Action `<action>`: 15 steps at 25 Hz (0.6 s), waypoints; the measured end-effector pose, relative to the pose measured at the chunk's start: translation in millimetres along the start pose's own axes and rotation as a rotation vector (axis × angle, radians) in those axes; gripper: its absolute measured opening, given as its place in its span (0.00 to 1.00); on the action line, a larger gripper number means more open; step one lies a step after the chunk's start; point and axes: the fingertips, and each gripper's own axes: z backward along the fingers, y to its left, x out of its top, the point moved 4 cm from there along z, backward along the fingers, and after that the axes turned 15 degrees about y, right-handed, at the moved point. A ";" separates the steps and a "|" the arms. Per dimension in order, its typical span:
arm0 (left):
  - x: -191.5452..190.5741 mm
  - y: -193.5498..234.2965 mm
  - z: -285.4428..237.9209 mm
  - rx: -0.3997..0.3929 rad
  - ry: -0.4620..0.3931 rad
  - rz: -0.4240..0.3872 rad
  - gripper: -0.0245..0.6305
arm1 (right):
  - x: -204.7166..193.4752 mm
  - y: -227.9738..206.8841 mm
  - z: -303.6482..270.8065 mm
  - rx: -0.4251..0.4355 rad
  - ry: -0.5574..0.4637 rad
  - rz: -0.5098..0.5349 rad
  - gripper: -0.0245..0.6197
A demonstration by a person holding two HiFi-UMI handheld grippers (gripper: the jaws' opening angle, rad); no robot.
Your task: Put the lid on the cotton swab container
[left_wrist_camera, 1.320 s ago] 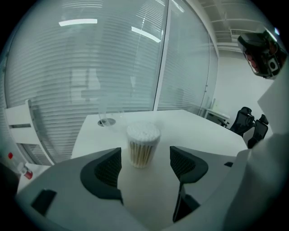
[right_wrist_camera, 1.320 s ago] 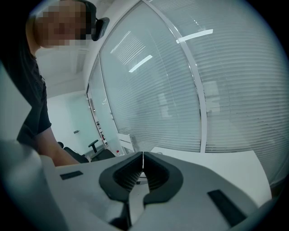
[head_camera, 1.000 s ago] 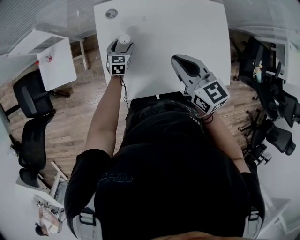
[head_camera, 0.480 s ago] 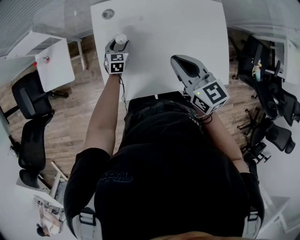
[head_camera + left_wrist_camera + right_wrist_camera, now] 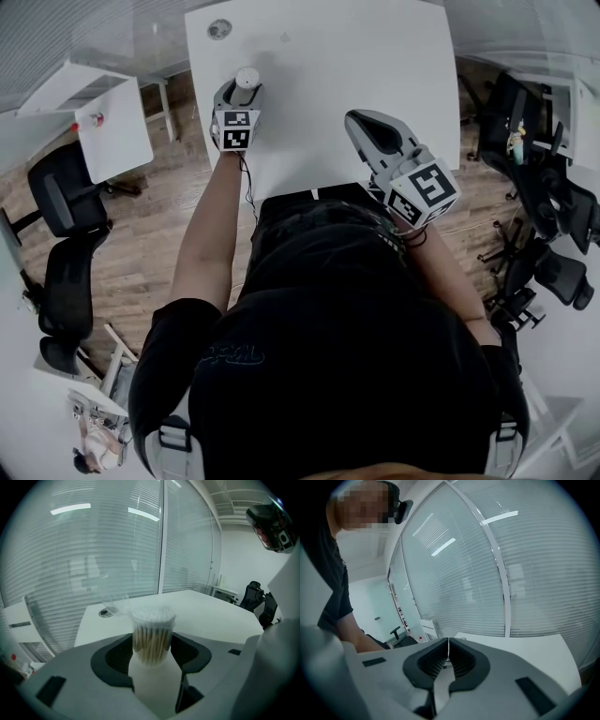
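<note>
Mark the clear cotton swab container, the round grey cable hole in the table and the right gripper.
clear cotton swab container [image 5: 151,639], left gripper view, swab-filled wall.
round grey cable hole [image 5: 219,29], head view, its centre.
right gripper [image 5: 448,649], right gripper view, seam between shut jaws.

Office — swivel chairs [image 5: 64,281], white desks [image 5: 375,66], glass partitions [image 5: 185,545] w/ blinds [image 5: 84,559]

The left gripper [image 5: 154,663] — its jaws have just been closing — grips the upright cotton swab container [image 5: 152,637]. A clear lid [image 5: 115,603] sits behind it on the white table [image 5: 213,616].
</note>
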 end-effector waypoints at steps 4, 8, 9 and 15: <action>7.1 -6.3 13.6 -0.010 -0.030 -0.015 0.44 | -1.9 0.1 3.9 -0.002 -0.005 -0.005 0.08; 14.9 -13.4 28.7 -0.021 -0.065 -0.024 0.44 | -0.7 4.1 6.3 0.006 -0.012 0.007 0.08; 16.8 -15.3 32.0 -0.025 -0.069 -0.030 0.44 | -0.4 4.8 6.9 0.008 -0.014 0.009 0.08; 18.7 -23.6 47.2 -0.050 -0.065 -0.049 0.43 | 2.3 7.7 12.7 0.023 -0.032 0.017 0.08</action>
